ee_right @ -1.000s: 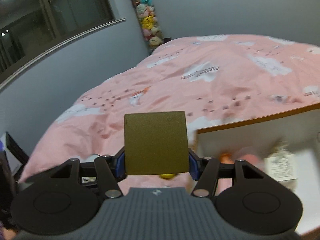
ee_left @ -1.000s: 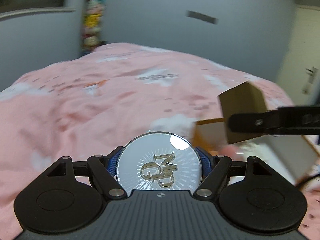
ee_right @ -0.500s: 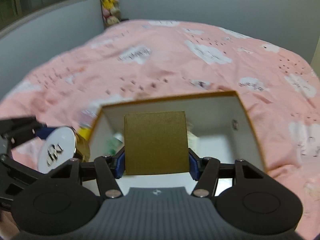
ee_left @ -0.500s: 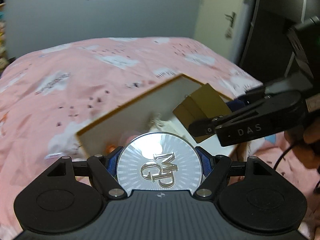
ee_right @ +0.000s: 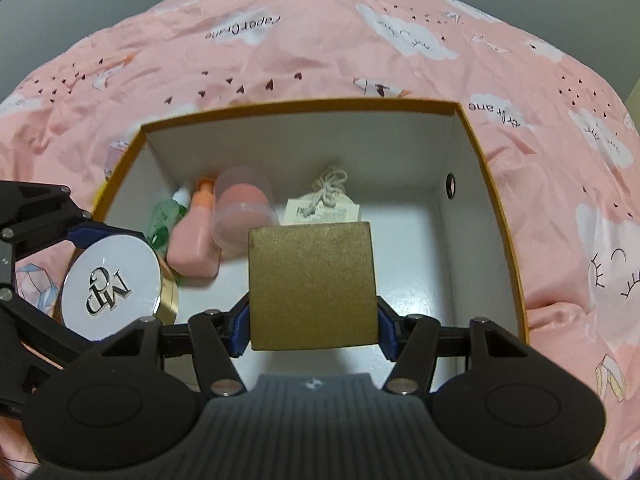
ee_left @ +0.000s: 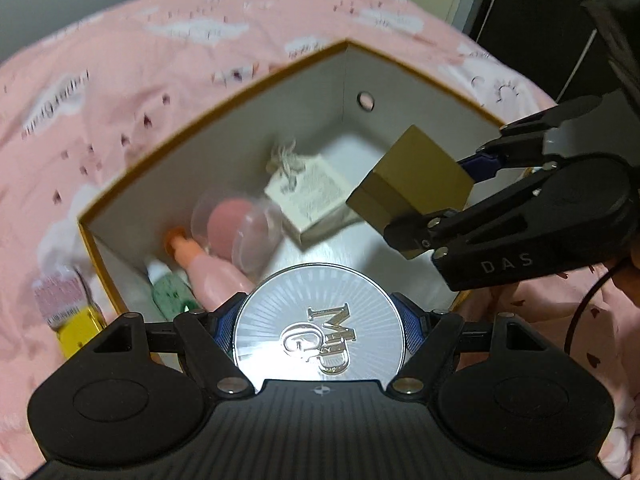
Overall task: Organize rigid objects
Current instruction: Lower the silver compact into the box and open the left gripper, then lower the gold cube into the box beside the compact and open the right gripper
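Observation:
My left gripper (ee_left: 319, 320) is shut on a round silver compact (ee_left: 319, 332) with raised letters, held over the near left edge of an open white box with an orange rim (ee_right: 500, 216). The compact also shows in the right wrist view (ee_right: 112, 286). My right gripper (ee_right: 313, 328) is shut on a gold square box (ee_right: 312, 284), held above the white box's floor; it also shows in the left wrist view (ee_left: 412, 180). Inside the white box lie a pink bottle (ee_right: 196, 236), a green bottle (ee_right: 164, 218), a clear jar with a pink sponge (ee_right: 242, 208) and a tagged white package (ee_right: 324, 204).
The white box sits on a bed with a pink cloud-print cover (ee_right: 320, 40). A yellow and pink item (ee_left: 68, 308) lies on the cover just outside the box's left wall. Dark furniture (ee_left: 560, 20) stands at the far right in the left wrist view.
Both grippers have moved forward and tipped down over the white box, each still holding its item. The box's inside is now in full view from both wrists.

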A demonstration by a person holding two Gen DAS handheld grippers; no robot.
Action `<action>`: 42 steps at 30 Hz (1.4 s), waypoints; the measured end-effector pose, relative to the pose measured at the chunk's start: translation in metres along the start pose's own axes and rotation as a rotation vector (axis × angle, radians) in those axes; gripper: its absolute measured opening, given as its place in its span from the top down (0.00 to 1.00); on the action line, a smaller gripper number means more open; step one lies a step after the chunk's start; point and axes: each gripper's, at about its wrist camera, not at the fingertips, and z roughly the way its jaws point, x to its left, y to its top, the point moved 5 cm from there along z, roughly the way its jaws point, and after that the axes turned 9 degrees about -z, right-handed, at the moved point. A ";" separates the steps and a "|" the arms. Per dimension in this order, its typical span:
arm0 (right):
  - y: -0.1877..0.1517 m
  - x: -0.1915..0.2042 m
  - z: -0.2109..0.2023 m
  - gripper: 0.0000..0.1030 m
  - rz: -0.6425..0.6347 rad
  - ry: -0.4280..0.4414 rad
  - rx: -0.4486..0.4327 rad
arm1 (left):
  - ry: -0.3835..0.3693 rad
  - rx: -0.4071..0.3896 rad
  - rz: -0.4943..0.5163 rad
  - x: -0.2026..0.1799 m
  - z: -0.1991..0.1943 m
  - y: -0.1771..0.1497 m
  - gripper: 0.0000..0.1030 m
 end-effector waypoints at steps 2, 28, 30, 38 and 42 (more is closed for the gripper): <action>-0.001 0.000 0.003 0.43 0.000 0.007 0.010 | 0.017 0.024 0.003 0.002 0.005 -0.002 0.15; 0.000 0.010 0.011 0.42 -0.030 0.023 0.028 | -0.015 0.035 -0.108 0.020 0.006 -0.002 0.10; 0.001 0.010 0.011 0.43 -0.029 0.018 0.027 | -0.025 -0.007 -0.133 0.024 -0.005 0.001 0.13; 0.001 0.022 0.021 0.43 -0.088 0.001 0.069 | 0.057 -0.203 -0.230 0.051 -0.050 0.009 0.17; -0.001 0.028 0.030 0.43 -0.121 -0.017 0.098 | 0.086 -0.227 -0.284 0.068 -0.059 0.004 0.18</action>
